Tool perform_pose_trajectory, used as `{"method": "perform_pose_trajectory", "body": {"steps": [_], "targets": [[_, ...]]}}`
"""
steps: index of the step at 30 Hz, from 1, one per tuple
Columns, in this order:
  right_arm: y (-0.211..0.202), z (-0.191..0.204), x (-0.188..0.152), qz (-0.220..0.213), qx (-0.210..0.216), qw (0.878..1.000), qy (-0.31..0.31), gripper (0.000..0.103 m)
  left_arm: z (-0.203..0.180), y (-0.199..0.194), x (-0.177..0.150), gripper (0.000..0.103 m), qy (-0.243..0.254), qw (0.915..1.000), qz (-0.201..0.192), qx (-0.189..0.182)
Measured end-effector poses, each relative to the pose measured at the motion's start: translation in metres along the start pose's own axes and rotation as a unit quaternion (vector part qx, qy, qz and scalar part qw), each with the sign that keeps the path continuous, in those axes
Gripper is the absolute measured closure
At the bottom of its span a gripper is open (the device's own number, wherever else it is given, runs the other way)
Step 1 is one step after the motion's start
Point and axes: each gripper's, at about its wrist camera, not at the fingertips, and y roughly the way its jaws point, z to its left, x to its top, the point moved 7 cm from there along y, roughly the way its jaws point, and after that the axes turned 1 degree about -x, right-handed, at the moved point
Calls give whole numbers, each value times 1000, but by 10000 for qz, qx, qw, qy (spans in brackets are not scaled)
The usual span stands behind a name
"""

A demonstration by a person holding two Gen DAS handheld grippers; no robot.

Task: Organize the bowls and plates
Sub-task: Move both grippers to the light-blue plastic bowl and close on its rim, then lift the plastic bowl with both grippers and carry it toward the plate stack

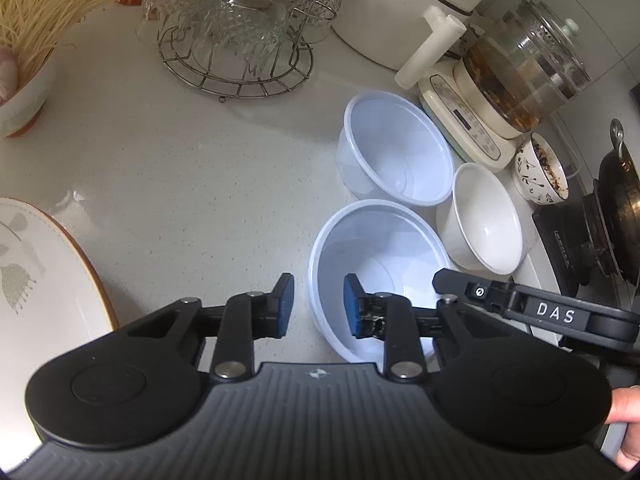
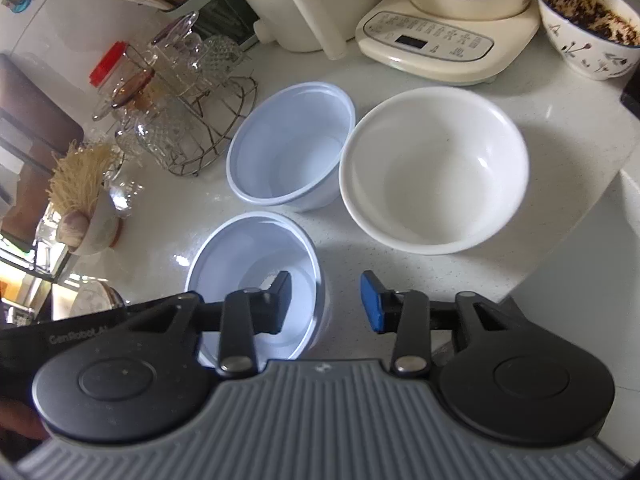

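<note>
Two pale blue plastic bowls and a white ceramic bowl [image 1: 486, 220] stand on the white counter. My left gripper [image 1: 318, 306] is open and straddles the left rim of the near blue bowl [image 1: 376, 248]. My right gripper [image 2: 325, 302] is open and straddles the right rim of the same bowl [image 2: 248, 248]. The far blue bowl [image 1: 394, 148] stands behind it and also shows in the right wrist view [image 2: 292, 144]. The white bowl sits right of both [image 2: 434, 168]. A patterned plate [image 1: 36, 276] lies at the left edge.
A wire rack of glassware [image 1: 236, 36] stands at the back. A kettle base [image 2: 444, 36], a white appliance [image 1: 400, 4], a dirty patterned bowl [image 2: 588, 24] and a bowl of noodles [image 1: 28, 20] ring the area. A stove with a wok [image 1: 616, 200] is right.
</note>
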Motion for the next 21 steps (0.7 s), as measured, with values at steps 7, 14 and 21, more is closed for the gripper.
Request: {"method": "perform_pose_trajectory", "body": {"steps": [7, 14, 21], "targets": [[9, 2, 1, 138, -12, 9998, -107, 87, 2, 5, 2, 94, -61, 10000, 9, -11], [7, 7, 7, 168, 109, 9996, -185, 92, -4, 0, 6, 95, 92, 9999, -14, 102], [1, 29, 15, 61, 350, 9984, -432, 92, 4, -23, 13, 95, -49, 9995, -245, 185]]}}
